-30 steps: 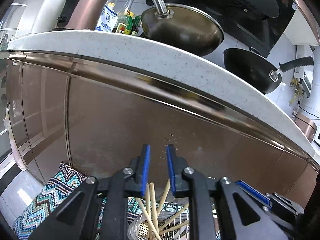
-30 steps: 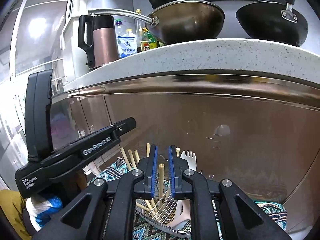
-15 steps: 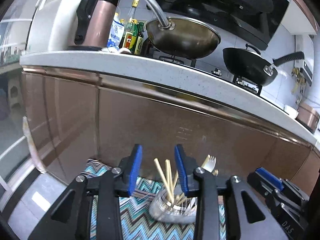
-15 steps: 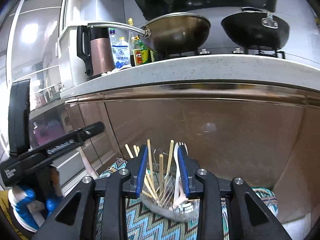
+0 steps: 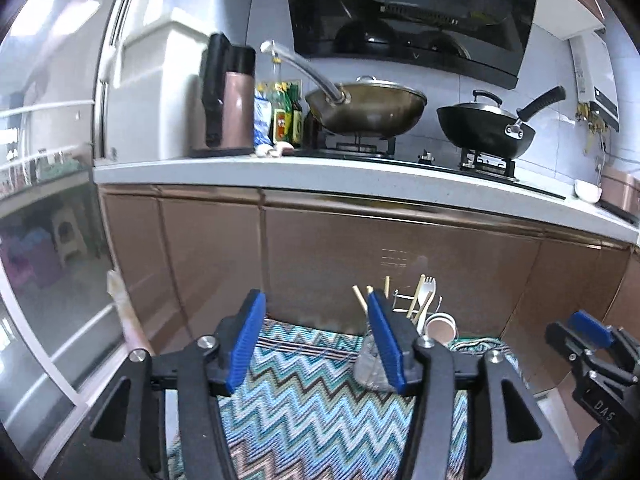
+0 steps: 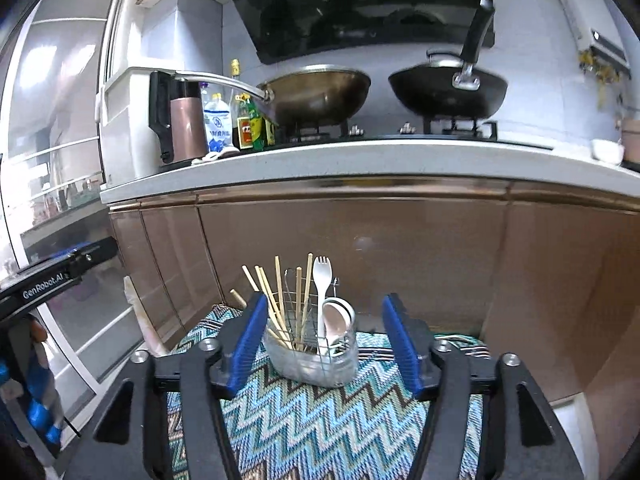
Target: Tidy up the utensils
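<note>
A wire utensil holder [image 6: 316,356] with a clear base stands on a zigzag-patterned mat [image 6: 320,424]. It holds several wooden chopsticks [image 6: 276,300], a white spork [image 6: 322,280] and a pale spoon [image 6: 336,318]. My right gripper [image 6: 324,344] is open and empty, pulled back from the holder, which shows between its fingers. My left gripper [image 5: 316,338] is open and empty over the mat, left of the holder [image 5: 374,368], whose chopsticks [image 5: 360,300] and spork [image 5: 429,286] rise behind its right finger. The right gripper's body [image 5: 592,356] shows at the right edge.
Brown cabinet doors [image 6: 360,260] stand right behind the mat, under a white counter [image 6: 360,164]. On the counter are a brass wok [image 6: 320,92], a black wok [image 6: 448,92], a kettle [image 6: 182,124] and bottles [image 6: 244,124]. A glass door [image 6: 60,200] is at the left.
Both grippers have opened wide and drawn back and up from the holder. The chopsticks that were between the fingers now stand in the holder.
</note>
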